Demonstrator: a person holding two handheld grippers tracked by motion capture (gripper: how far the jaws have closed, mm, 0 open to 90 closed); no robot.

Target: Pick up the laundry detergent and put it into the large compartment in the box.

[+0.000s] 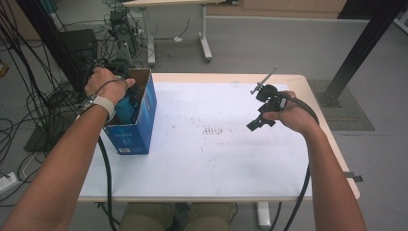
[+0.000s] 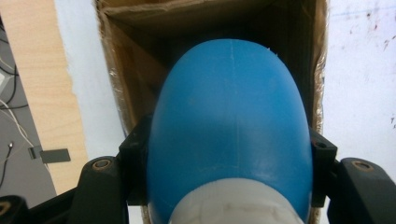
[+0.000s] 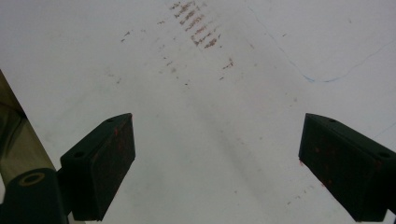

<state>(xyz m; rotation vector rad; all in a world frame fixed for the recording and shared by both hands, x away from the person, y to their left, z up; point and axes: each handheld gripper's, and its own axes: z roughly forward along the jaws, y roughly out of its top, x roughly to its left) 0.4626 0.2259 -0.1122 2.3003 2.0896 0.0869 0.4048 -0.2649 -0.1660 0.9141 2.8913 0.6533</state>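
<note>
At the frame's left, the left hand-held gripper (image 2: pixel 229 186) clamps the blue bottle (image 2: pixel 231 126) over the open box (image 1: pixel 144 103), likely for packing; the right hand-held gripper (image 3: pixel 217 168) gapes, idle, above the surface (image 1: pixel 216 159).

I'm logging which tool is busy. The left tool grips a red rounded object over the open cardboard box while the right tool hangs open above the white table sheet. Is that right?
Not quite: the rounded object is blue, not red, as the left gripper view shows. The rest holds: the left tool grips it over the open cardboard box, and the right tool hangs open above the white table sheet.
</note>
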